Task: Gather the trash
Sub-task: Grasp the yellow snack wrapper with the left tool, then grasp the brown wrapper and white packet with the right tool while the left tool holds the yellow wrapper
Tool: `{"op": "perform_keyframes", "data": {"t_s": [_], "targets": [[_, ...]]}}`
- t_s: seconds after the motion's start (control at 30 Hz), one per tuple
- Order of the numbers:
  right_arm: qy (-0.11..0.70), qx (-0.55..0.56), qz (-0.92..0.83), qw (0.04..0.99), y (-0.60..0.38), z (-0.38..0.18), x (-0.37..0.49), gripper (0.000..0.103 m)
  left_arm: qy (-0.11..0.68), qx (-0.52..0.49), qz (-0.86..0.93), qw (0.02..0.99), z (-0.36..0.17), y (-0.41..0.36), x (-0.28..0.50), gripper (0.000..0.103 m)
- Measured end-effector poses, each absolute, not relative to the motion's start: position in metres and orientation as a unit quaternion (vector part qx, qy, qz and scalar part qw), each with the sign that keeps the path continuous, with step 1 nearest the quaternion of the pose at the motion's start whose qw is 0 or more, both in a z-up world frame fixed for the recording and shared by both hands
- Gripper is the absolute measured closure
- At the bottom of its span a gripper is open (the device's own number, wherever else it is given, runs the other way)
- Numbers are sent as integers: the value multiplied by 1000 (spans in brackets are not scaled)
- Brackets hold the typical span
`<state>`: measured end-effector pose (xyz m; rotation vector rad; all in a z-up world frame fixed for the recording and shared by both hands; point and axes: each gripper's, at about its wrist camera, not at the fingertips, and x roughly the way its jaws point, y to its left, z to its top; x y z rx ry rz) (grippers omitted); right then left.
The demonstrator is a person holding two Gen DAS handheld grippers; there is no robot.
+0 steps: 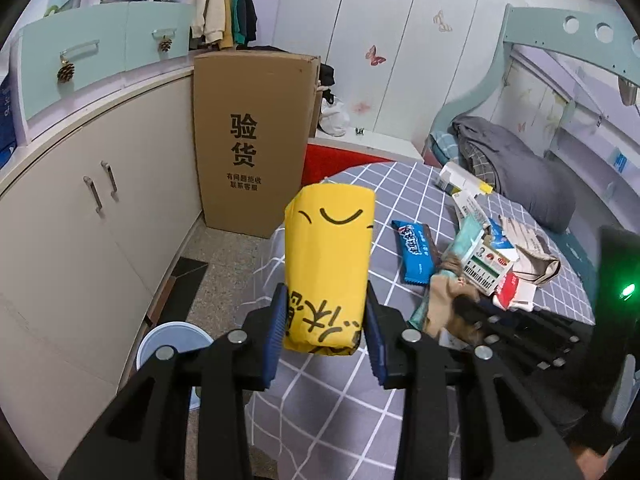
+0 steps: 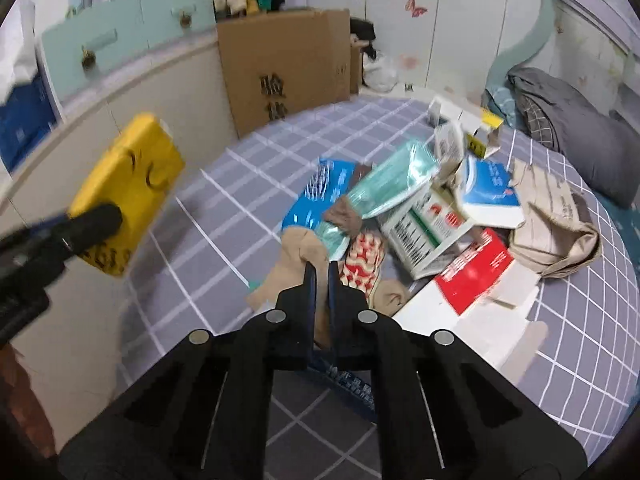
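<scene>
Yellow packet point(image 1: 329, 264) clamped in left gripper point(image 1: 325, 320), above bed point(image 1: 344, 412).

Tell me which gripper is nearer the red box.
Right. The right gripper is shut down in the trash pile on the bed, with the red box just beside it. The left gripper holds the yellow pack up near the bed's edge, farther off.
</scene>
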<state>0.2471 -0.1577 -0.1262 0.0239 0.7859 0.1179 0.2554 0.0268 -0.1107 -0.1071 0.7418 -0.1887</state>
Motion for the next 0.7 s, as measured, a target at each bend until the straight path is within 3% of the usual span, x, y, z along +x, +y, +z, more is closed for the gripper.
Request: {"op": "perform_keyframes", "data": {"t_s": [0.4, 0.7], "targets": [[262, 42, 72, 962, -157, -28, 206, 98, 308, -101, -107, 940, -73, 61, 226, 68], [269, 23, 133, 954, -90, -25, 211, 98, 310, -135, -91, 937, -80, 112, 219, 68]]}}
